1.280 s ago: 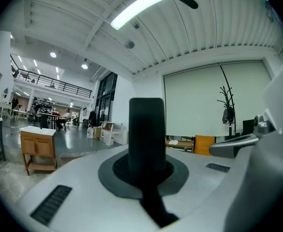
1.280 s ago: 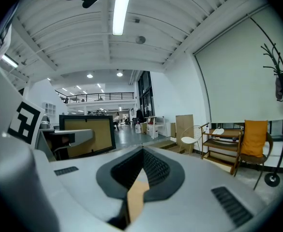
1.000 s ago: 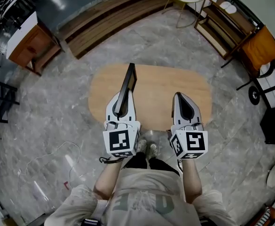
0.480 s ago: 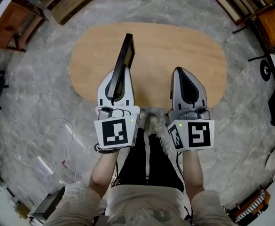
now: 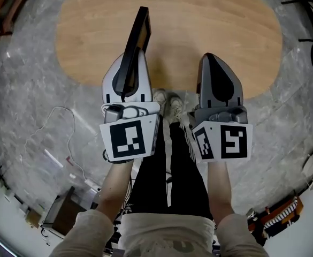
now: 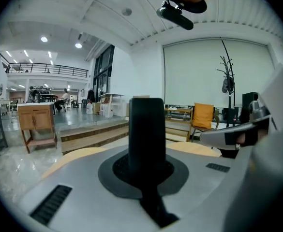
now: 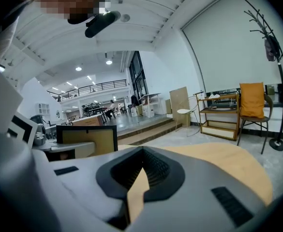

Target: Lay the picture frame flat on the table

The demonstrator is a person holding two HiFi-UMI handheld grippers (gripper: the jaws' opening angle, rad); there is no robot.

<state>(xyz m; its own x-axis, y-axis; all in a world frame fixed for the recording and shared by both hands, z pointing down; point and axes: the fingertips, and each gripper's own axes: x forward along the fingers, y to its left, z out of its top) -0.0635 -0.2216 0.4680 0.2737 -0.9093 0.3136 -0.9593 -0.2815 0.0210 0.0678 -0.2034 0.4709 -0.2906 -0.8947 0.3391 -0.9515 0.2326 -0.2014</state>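
The frame [image 5: 141, 28] stands on edge above the near-left part of the table [image 5: 215, 20], upper centre-left in the head view. The left gripper [image 5: 130, 68] pinches its near edge, jaws clamped tight on it. The right gripper [image 5: 212, 63], just beside it at centre right, has its jaws together with nothing between them.

We judge the main risk to be the thin, one-edge hold. If the bottom edge meets the wood while the frame is upright, it may pivot in the grip or slip out and slap down hard. It also hangs close to the table's near rim, so a tip toward us could send it to the floor [image 5: 22, 63]. The right gripper, closed as it is, cannot steady it.

We cannot tell whether the frame touches the table. The head view sees it edge-on, and the left gripper's own body blocks its lower part. Its face shows only at the left of the right gripper view, with the bottom cut off.
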